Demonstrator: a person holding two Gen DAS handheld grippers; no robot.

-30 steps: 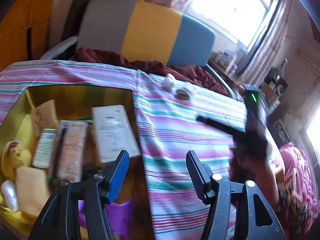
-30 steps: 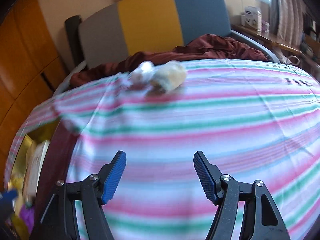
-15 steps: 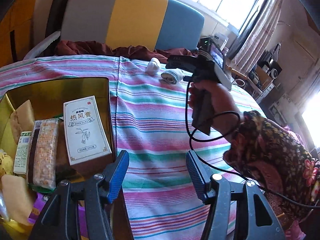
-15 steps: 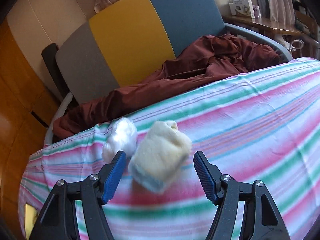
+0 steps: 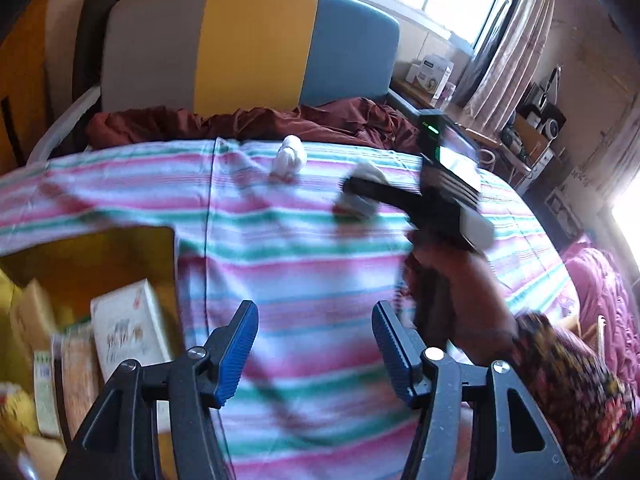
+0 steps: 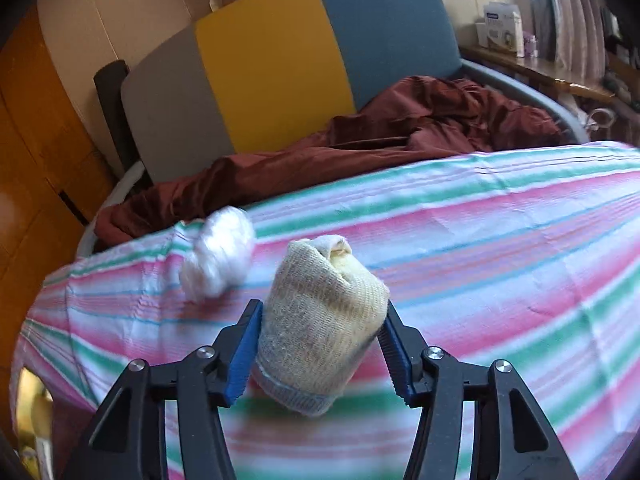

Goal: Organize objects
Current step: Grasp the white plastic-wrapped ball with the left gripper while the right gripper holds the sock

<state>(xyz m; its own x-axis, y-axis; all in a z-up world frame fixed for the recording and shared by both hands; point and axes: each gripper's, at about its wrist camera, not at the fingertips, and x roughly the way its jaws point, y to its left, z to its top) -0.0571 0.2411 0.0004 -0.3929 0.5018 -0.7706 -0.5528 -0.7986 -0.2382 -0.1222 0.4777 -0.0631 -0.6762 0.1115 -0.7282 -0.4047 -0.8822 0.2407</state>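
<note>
The right gripper (image 6: 322,346) has just been closing its jaws, and the blue pads now sit against both sides of a rolled sock (image 6: 320,332), clamped on it. The sock is a cream-yellow knit bundle, coarse-ribbed, with a pale grey-blue cuff band at the near end and a lighter inner fold showing at the top; its surface looks worn and slightly discoloured. It rests on the striped cloth (image 6: 500,248), pink, green and white, near the far edge of the covered surface. Just beside it, to the left and apart from the pads, lies a white crumpled ball (image 6: 218,256), possibly cloth or plastic; blur prevents a firmer reading. In the left wrist view the left gripper (image 5: 316,350) hangs over the striped cloth with jaws apart and nothing between them. To its left an open box (image 5: 160,248) with a golden lining holds a white carton (image 5: 128,336) and other packets, blurred. The right hand (image 5: 464,296) grips its tool's handle.
</note>
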